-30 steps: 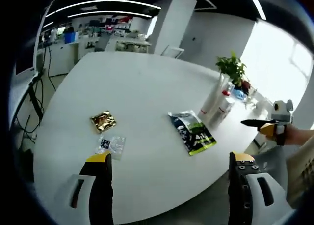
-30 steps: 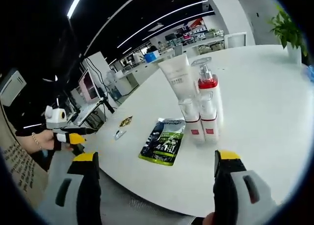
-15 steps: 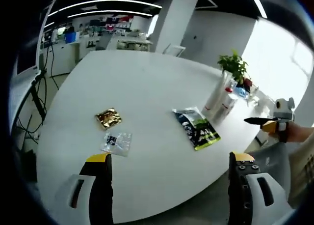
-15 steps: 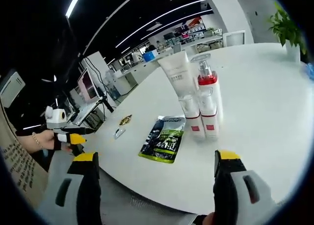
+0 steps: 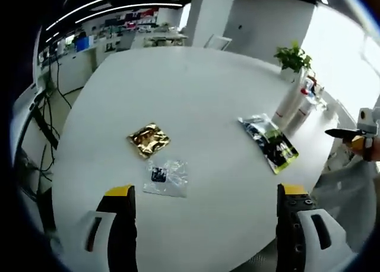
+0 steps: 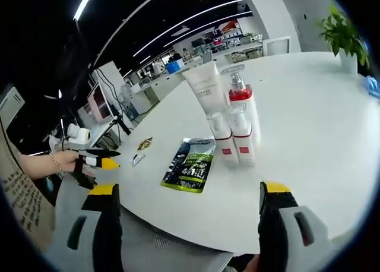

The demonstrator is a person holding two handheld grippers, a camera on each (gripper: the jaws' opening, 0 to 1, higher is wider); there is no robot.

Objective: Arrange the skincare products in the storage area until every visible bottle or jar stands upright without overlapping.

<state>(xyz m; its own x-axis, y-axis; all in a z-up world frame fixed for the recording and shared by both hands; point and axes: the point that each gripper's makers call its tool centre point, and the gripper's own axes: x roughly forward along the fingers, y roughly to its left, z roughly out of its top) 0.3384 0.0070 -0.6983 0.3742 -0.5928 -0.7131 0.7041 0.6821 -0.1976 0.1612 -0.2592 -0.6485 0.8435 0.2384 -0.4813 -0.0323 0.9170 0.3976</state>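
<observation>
On the white table [image 6: 309,135] stands a tight group of skincare items: a tall white tube [image 6: 204,89], a red-collared pump bottle [image 6: 240,104] and two small white bottles [image 6: 221,138] with red labels, all upright. In the left gripper view the same group [image 5: 295,104] stands at the table's far right. A green and black sachet [image 6: 190,163] [image 5: 270,145] lies flat beside them. A gold sachet [image 5: 149,139] and a clear sachet [image 5: 167,177] lie near my left gripper [image 5: 205,233], which is open above the table edge. My right gripper [image 6: 187,224] is open too, short of the bottles.
A potted plant [image 6: 341,37] [image 5: 294,61] stands at the far side of the table. The other gripper [image 6: 89,161] shows at the left of the right gripper view, held by a hand, and the right gripper [image 5: 356,135] at the right edge of the left view. Office desks lie behind.
The left gripper's camera has moved forward over the table, so the gold and clear sachets sit closer and more central. The right view has shifted slightly; bottles stay put.
</observation>
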